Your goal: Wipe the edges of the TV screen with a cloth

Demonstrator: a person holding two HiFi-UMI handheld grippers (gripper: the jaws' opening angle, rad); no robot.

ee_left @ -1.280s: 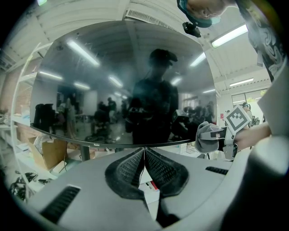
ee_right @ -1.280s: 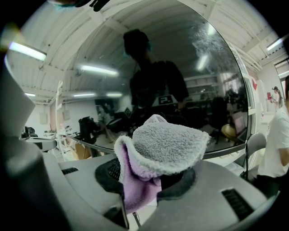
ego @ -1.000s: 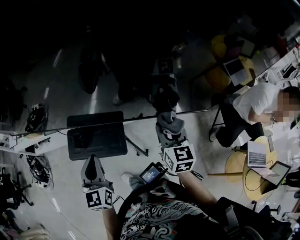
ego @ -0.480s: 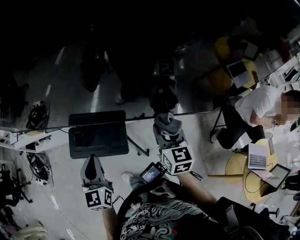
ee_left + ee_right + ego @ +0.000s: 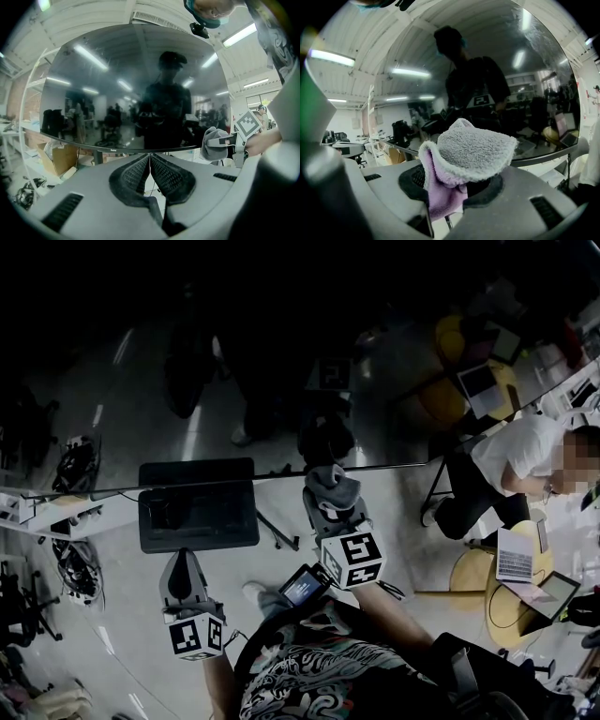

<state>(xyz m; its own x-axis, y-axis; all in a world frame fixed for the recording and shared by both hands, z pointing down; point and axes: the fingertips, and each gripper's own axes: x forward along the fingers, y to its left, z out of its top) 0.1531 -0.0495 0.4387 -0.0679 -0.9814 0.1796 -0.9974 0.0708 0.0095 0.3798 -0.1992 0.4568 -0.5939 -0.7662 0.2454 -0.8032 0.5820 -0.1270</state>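
The TV screen is a big dark glass that mirrors the room; its lower edge runs across the head view. My right gripper is shut on a grey and purple cloth, which sits against that lower edge right of the middle. In the right gripper view the cloth bulges out of the right gripper in front of the screen. My left gripper hangs below the edge, shut and empty. The left gripper view shows that left gripper below the screen, with the cloth at the right.
The TV's black stand base sits on the floor under the screen. A seated person and round yellow tables with laptops are at the right. Cables and chair legs lie at the left.
My right gripper has slid the cloth a little to the left along the screen's lower edge. The left gripper has stayed put.
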